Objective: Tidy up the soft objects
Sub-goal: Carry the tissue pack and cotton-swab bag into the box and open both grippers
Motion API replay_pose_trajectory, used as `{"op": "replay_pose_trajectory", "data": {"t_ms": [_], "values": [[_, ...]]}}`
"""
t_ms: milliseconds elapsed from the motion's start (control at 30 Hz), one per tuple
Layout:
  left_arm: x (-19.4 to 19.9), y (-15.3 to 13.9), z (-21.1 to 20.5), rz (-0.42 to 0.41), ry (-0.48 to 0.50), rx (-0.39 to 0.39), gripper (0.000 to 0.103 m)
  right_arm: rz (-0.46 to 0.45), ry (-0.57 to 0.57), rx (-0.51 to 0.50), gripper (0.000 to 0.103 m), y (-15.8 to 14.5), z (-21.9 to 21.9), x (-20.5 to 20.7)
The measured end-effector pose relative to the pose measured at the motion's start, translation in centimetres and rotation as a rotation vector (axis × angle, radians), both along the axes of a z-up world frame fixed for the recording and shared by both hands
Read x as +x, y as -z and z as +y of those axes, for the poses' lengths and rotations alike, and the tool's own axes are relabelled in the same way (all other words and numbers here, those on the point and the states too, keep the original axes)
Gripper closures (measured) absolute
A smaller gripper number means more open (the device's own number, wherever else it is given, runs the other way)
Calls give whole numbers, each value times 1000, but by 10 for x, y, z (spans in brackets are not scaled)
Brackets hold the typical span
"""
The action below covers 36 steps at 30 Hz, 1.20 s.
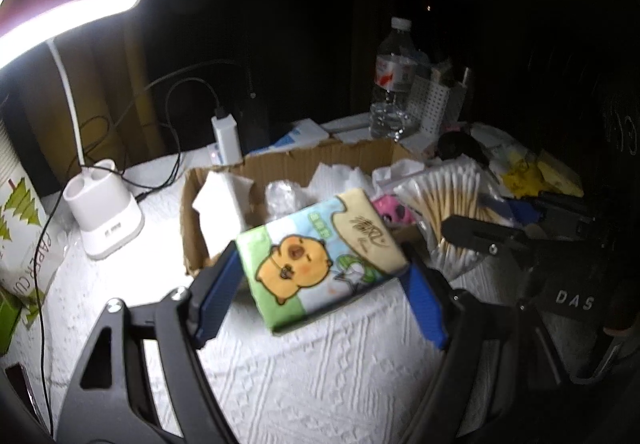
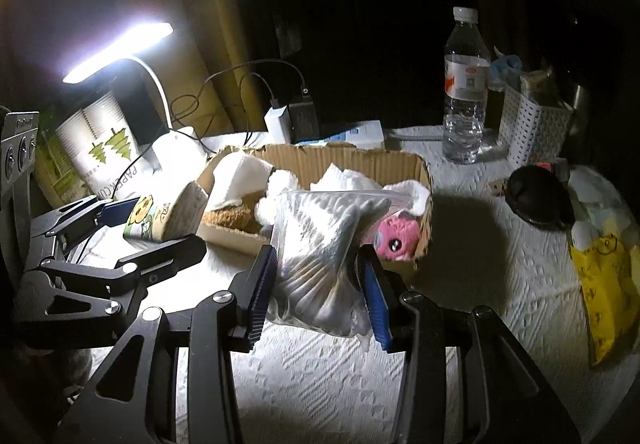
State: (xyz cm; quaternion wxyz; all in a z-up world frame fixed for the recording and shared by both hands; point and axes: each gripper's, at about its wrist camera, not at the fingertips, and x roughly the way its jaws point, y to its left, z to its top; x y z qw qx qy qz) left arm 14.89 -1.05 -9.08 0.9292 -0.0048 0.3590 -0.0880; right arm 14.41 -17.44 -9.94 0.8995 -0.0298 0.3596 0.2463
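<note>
Both grippers loaded at box (image 2: pixel 400 164) rim: tissue pack (image 1: pixel 320 260), swab bag (image 2: pixel 320 256)

Pretty dark room around me, the only light is a white desk lamp (image 1: pixel 72 10) glaring from my left. The desk (image 1: pixel 320 372) has a white textured cloth over it. Behind it there's a yellowish-brown curtain (image 2: pixel 192 44), and everything past that is just black.

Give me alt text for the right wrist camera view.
The right claw grips a clear plastic bag of cotton swabs at the open brown cardboard box on a white textured tablecloth, lit by a white desk lamp.
</note>
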Motion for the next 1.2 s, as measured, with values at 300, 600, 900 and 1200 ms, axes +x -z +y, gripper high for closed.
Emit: {"op": "replay_pose_trajectory", "data": {"t_ms": [300, 600, 900, 1200], "values": [[26, 2, 7, -12, -6, -28, 26, -4, -2, 9, 58, -3, 7, 23], [56, 24, 14, 31, -27, -67, 26, 11, -24, 31, 58, 7, 16, 54], [77, 47, 11, 89, -17, -71, 26, 44, -33, 32, 58, 27, 24, 83], [92, 68, 6, 140, 0, -52, 25, 111, -42, 19, 58, 52, 29, 102]]}}
